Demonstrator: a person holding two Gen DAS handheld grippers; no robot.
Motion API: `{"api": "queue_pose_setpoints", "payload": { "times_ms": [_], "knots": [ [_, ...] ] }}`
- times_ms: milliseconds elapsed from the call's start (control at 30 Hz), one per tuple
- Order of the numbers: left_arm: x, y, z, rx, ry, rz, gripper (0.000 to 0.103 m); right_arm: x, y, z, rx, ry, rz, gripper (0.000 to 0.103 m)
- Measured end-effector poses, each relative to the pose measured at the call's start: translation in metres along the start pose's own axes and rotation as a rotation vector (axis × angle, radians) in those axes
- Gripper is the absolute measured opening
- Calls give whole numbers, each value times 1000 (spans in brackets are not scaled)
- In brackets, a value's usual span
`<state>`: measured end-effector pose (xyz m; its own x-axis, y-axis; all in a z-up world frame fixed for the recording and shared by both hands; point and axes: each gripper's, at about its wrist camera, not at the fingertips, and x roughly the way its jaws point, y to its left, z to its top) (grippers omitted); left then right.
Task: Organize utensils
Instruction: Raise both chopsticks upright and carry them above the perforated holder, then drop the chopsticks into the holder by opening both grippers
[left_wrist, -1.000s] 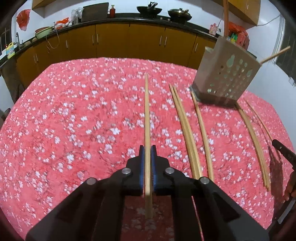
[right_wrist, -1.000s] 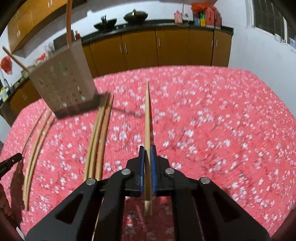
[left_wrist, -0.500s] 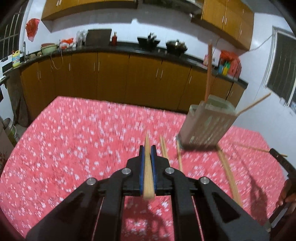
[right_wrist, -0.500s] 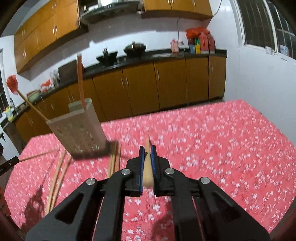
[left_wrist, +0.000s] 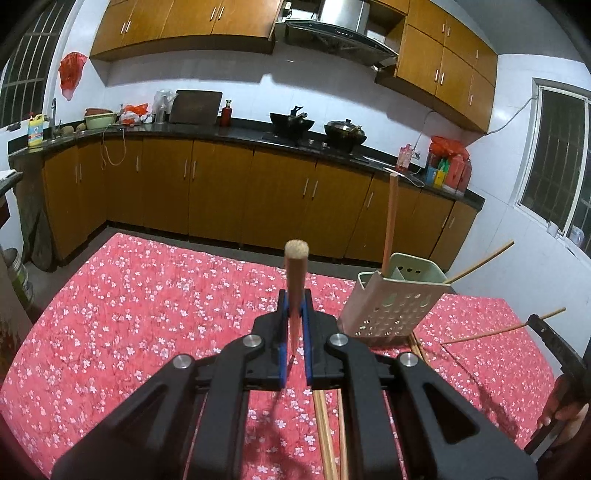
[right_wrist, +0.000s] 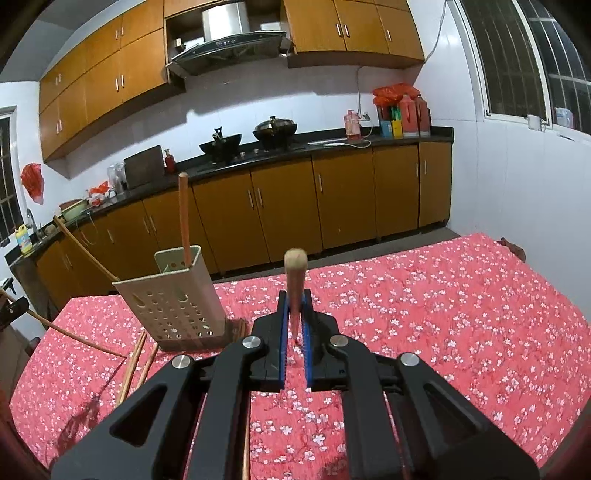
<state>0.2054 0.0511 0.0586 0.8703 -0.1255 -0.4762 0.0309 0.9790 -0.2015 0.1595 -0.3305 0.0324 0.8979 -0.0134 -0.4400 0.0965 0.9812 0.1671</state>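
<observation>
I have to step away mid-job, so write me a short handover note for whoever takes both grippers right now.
Left gripper: shut on a wooden chopstick, lifted clear of the red floral tablecloth.
Right gripper: shut on a second wooden chopstick, also lifted.
Pale perforated plastic utensil holder: upright on the table, between the two grippers, two chopsticks already in it.
Left to do: drop both held chopsticks in, then collect the loose chopsticks lying by the holder's base.
</observation>
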Motion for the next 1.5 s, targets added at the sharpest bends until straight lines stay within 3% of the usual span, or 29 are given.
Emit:
{"api": "queue_pose_setpoints", "payload": {
  "times_ms": [133, 367, 633, 833, 1000, 1233, 1400, 1500],
  "knots": [
    [-6, -2, 6, 15, -17, -13, 8, -7, 4, 9, -6, -29, 11, 7],
    [-35, -17, 29, 43, -52, -124, 8, -33, 15, 40, 30, -70, 157, 7],
    [-73, -51, 60, 93, -148, -243, 8, -59, 42, 78, 40, -189, 304, 7],
    [-66, -70, 88, 76, -223, -242, 8, -55, 66, 98, 23, -307, 299, 7],
    [-56, -78, 102, 45, -296, -209, 8, -36, 79, 102, 11, -339, 268, 7],
    [-33, -83, 109, 0, -376, -172, 8, 2, 85, 91, 10, -275, 242, 7],
    [-9, -89, 103, 11, -368, -151, 8, 13, 88, 82, 0, -248, 237, 7],
    [11, -94, 93, 11, -320, -155, 8, 18, 92, 80, -12, -231, 240, 7]
  ]
}}
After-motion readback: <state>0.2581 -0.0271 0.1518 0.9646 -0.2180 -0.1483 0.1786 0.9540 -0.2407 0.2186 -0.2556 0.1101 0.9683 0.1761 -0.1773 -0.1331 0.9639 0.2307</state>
